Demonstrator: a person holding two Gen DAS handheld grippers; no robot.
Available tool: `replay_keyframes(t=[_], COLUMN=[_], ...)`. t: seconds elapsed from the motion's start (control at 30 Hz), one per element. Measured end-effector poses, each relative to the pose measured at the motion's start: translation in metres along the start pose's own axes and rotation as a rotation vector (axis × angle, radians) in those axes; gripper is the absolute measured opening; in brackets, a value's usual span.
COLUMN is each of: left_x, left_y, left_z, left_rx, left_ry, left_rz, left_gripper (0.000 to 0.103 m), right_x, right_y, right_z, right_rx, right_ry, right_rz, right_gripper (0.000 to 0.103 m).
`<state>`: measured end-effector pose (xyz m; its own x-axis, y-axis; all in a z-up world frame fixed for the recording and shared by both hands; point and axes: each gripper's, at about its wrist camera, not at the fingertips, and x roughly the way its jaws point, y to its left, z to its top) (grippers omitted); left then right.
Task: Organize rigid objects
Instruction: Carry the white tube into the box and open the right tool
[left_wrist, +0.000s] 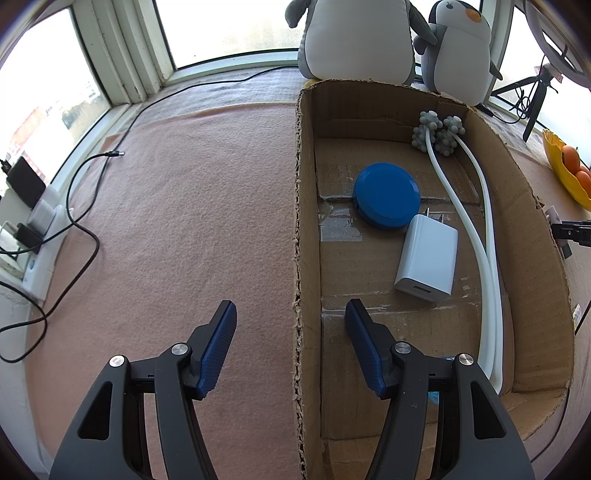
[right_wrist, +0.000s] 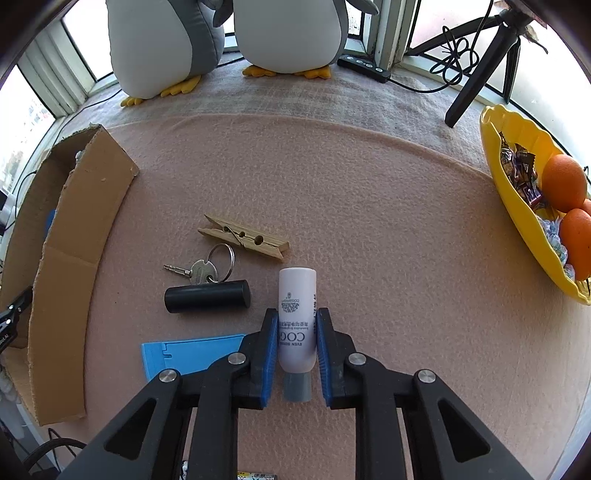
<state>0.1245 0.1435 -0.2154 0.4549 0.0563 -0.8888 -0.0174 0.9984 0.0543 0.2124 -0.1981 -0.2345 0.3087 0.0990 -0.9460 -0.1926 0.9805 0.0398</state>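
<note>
In the left wrist view my left gripper (left_wrist: 291, 314) is open and empty, straddling the left wall of a cardboard box (left_wrist: 304, 229). The box holds a blue round case (left_wrist: 386, 194), a white charger (left_wrist: 426, 258) and a white massager with grey knobbed balls (left_wrist: 484, 236). In the right wrist view my right gripper (right_wrist: 296, 321) is shut on a pale tube with a grey cap (right_wrist: 296, 321) lying on the pink cloth. A black cylinder (right_wrist: 207, 296), a key on a ring (right_wrist: 201, 271), a wooden clothespin (right_wrist: 243, 238) and a blue flat piece (right_wrist: 188, 354) lie to its left.
The cardboard box (right_wrist: 74, 266) stands at the left in the right wrist view. A yellow bowl (right_wrist: 517, 206) with oranges and sweets is at the right. Two plush penguins (right_wrist: 229, 33) sit at the back. A tripod leg (right_wrist: 476, 77), cables (left_wrist: 85, 206) and a power strip (left_wrist: 40, 251) line the edges.
</note>
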Motion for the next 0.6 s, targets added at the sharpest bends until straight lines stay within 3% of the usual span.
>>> replay_keyframes(t=[0.6], left_x=[0.0], left_y=[-0.002], left_z=[0.0], left_rx=[0.004], left_ry=[0.001], left_rz=[0.003], left_gripper=[0.061], right_x=[-0.026], right_y=[-0.005], right_z=[-0.013], right_rx=[0.049], right_ry=[-0.078], right_rz=[-0.008], right_gripper=[0.018])
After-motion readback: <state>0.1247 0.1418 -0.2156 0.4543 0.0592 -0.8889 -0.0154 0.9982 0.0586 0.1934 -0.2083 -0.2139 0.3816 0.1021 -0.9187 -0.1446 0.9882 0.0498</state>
